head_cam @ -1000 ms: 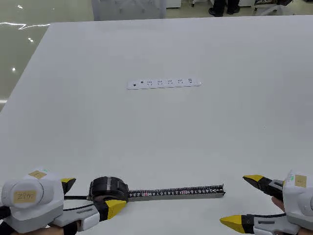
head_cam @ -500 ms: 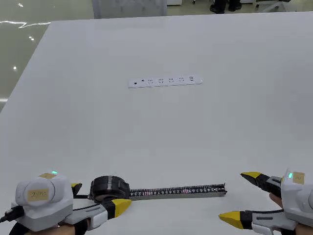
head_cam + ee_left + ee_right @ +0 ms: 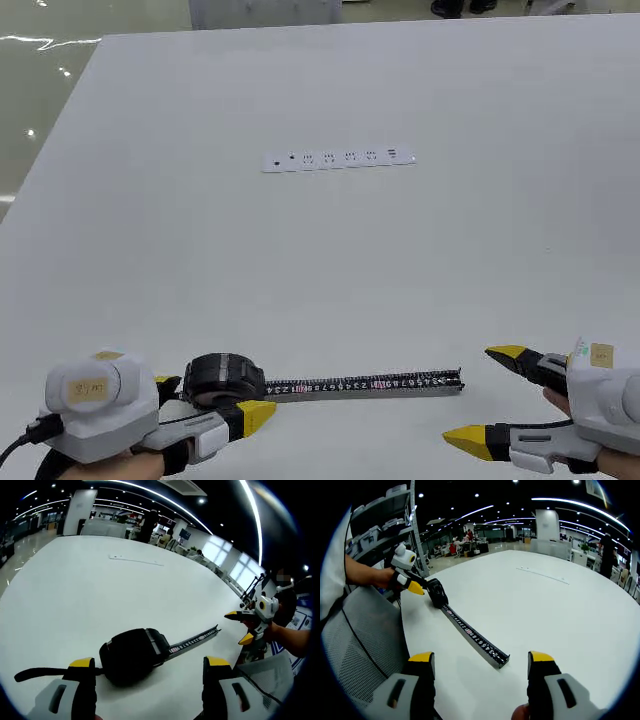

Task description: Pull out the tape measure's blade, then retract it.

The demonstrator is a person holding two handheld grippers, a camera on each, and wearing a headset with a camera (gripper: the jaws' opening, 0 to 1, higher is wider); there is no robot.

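So the white table (image 3: 400,260) is mostly bare. The only other thing on it is a white power strip (image 3: 338,158) lying flat, well away from the action on the far side. Nothing stands between either tool and the tape.

The tape measure (image 3: 222,378) sits at the near edge. It has a chunky, rounded black case that looks rubbery, with ribbed grip panels. Its blade (image 3: 370,383) is pulled out and lies flat across the table toward the right. The blade is dark with pale numerals and tick marks all along it, but they're too small for me to read properly. In the left gripper view a thin black wrist strap (image 3: 45,672) trails off the back of the case.

The left gripper (image 3: 212,398) has yellow-tipped jaws spread apart on either side of the case. There's a gap on each side in its own view, so it isn't clamping anything. The right gripper (image 3: 484,395) is also wide apart and has hold of nothing. In its own view the blade's end hook (image 3: 502,660) lies just ahead, between the jaw tips and apart from them.

Both grippers carry a tan sticker with writing on it, which I can't make out. The right gripper view also catches a grey mesh chair (image 3: 365,640) beside the table and metal shelving (image 3: 385,515) behind it.
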